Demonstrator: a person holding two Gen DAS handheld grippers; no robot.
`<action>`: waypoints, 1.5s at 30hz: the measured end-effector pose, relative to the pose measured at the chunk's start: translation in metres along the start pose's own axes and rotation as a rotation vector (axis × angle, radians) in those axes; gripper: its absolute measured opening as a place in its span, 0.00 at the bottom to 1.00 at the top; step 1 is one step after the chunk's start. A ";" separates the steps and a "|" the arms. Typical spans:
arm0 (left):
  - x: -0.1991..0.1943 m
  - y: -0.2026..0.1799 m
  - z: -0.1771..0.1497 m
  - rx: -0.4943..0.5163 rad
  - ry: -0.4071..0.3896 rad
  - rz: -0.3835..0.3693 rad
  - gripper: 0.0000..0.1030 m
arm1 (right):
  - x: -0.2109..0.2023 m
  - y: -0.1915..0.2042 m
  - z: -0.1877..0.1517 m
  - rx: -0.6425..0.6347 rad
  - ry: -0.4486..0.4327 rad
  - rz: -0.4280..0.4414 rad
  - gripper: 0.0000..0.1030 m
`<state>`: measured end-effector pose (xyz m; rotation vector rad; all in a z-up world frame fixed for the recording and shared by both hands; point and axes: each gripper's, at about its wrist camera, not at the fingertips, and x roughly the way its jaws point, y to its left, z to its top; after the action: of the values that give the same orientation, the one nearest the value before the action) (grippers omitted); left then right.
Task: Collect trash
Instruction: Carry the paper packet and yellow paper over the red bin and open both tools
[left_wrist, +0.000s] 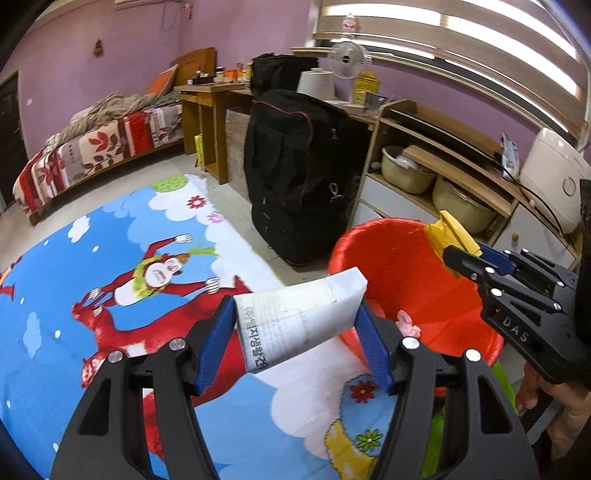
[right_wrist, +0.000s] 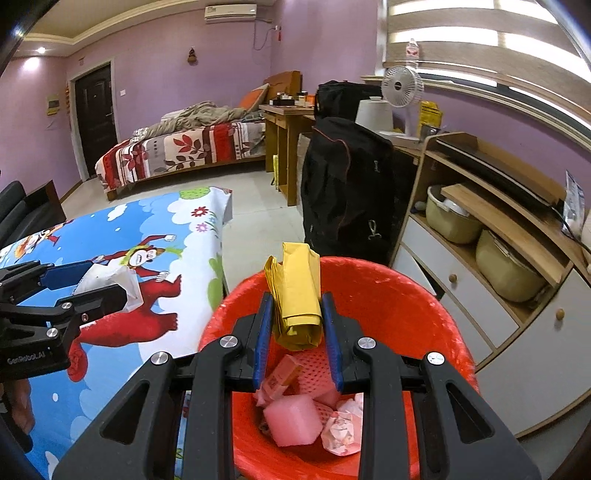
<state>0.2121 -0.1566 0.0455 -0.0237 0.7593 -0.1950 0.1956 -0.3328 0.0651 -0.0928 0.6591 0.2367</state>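
Observation:
My left gripper (left_wrist: 295, 321) is shut on a white paper package with printed text (left_wrist: 295, 317), held above the cartoon table cover beside the red trash bin (left_wrist: 406, 288). It also shows in the right wrist view (right_wrist: 110, 282). My right gripper (right_wrist: 297, 325) is shut on a folded yellow packet (right_wrist: 297, 291), held over the open red bin (right_wrist: 406, 306). In the left wrist view the right gripper (left_wrist: 456, 254) holds the yellow packet (left_wrist: 448, 232) above the bin's far rim. Pink foam and crumpled paper (right_wrist: 295, 421) lie inside the bin.
A table with a blue cartoon cover (left_wrist: 110, 332) lies to the left of the bin. A black bag (right_wrist: 343, 188) stands behind the bin. A wooden cabinet with pots (right_wrist: 480, 240) is on the right. A bed (right_wrist: 177, 155) is at the back.

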 end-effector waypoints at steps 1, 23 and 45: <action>0.001 -0.004 0.001 0.009 0.000 -0.007 0.61 | 0.000 -0.004 -0.001 0.005 0.002 -0.003 0.26; 0.015 -0.058 0.021 0.098 -0.009 -0.122 0.61 | -0.006 -0.062 -0.016 0.101 0.028 -0.043 0.28; 0.020 -0.073 0.028 0.109 -0.012 -0.160 0.62 | -0.011 -0.078 -0.016 0.128 0.028 -0.054 0.29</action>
<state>0.2331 -0.2333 0.0592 0.0180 0.7338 -0.3883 0.1965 -0.4134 0.0602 0.0094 0.6971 0.1414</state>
